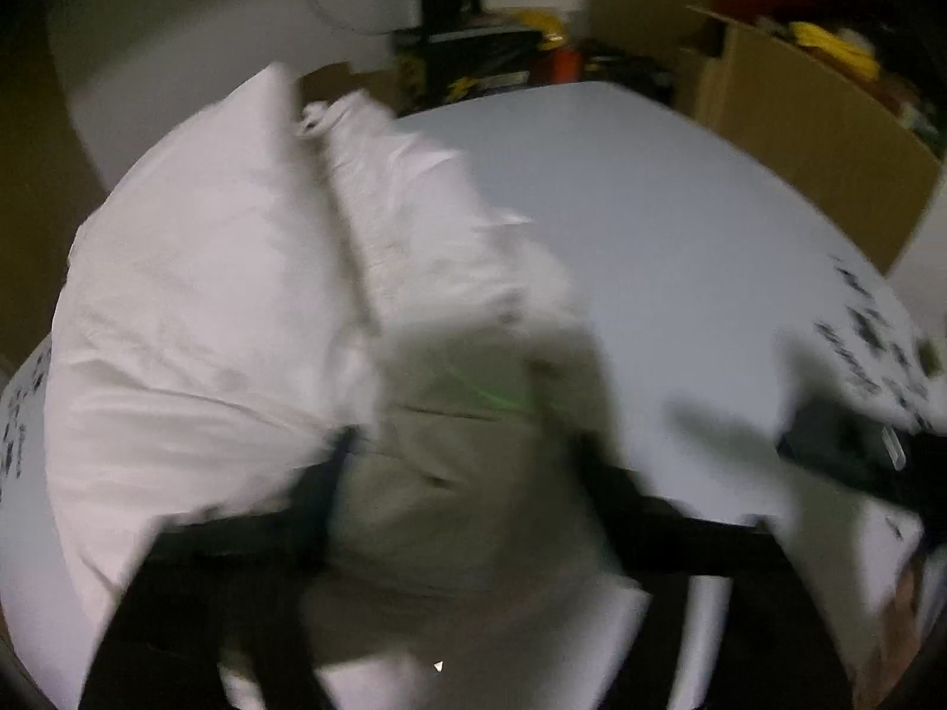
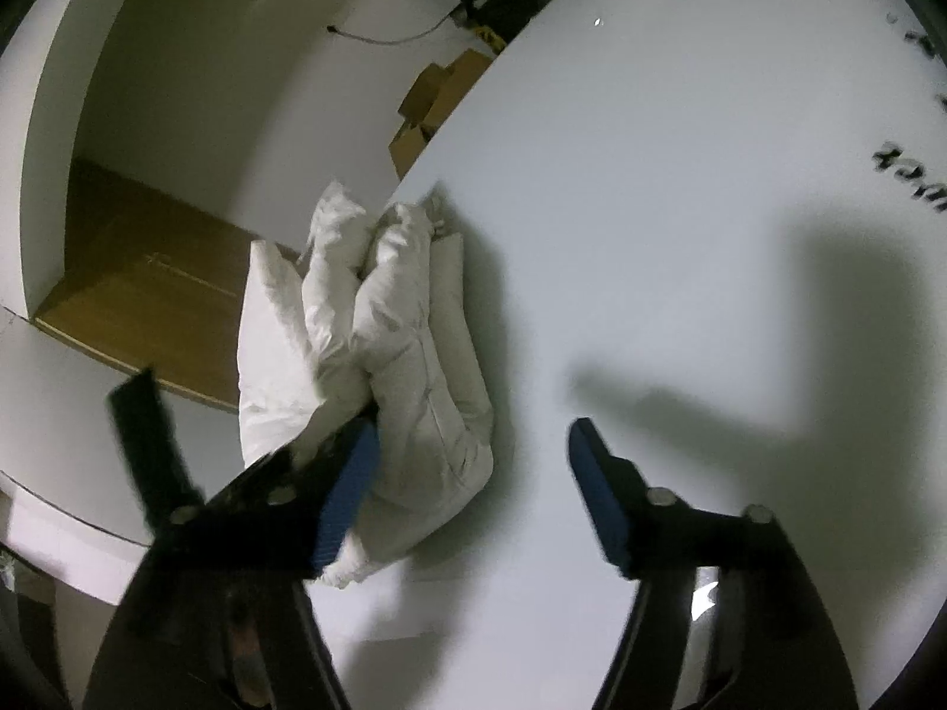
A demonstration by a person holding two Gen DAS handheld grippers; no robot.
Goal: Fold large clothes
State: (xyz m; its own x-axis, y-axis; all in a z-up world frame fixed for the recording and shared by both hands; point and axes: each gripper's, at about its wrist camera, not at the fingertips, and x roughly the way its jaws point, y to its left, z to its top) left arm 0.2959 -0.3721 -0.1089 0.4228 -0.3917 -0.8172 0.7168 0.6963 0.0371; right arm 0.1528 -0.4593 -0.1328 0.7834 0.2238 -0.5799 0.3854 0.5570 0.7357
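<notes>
The white padded garment (image 2: pixel 408 349) lay bundled in thick rolls at the left edge of the white counter (image 2: pixel 680 207), part of it overhanging the edge. The right gripper (image 2: pixel 473 461) stood with its jaws spread; its left blue pad (image 2: pixel 349 491) lay against the bundle's near end, the right pad over bare counter, nothing pinched. The left gripper (image 1: pixel 461 461) likewise stood spread wide above the garment (image 1: pixel 237 296), gripping nothing; cloth lay between and beneath its dark fingers, though blur prevented confirming contact. In my judgement the garment had been set down and the step in hand was to take fresh holds. To do it well, each gripper should close on a single outer layer at a distinct corner or hem, not on the rolled mass, then draw the cloth flat onto the counter before folding. Hems, sleeves and collar could not be distinguished. The left view was heavily smeared. Boxes (image 1: pixel 817 136) beyond were cut off.
</notes>
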